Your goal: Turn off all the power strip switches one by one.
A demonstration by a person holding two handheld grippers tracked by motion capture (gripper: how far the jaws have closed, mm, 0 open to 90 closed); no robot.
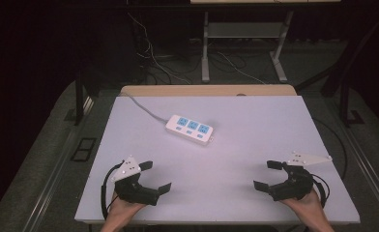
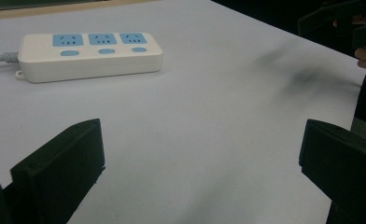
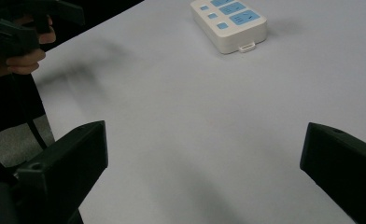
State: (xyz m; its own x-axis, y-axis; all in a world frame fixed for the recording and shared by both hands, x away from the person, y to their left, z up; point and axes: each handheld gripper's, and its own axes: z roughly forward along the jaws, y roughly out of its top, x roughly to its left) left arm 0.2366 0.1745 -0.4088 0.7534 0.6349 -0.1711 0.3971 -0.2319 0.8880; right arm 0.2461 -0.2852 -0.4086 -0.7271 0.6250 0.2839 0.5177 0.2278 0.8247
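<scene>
Two grippers, jaws wide and empty, well short of the power strip.

High view: held left gripper [image 1: 157,178] and right gripper [image 1: 265,175] near the table's [image 1: 236,203] front edge, with the power strip [image 1: 189,129] lying mid-table toward the back, its cord [image 1: 146,109] trailing to the far left corner. Left gripper view: faced the strip's [image 2: 90,55] long side, well apart (likely to skid if nudged from one side only). Right gripper view: looked along its [image 3: 228,21] short end; could snag the cord and drag it askew.

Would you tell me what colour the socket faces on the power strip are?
Light blue on a white power strip; clearest in the left gripper view.
</scene>
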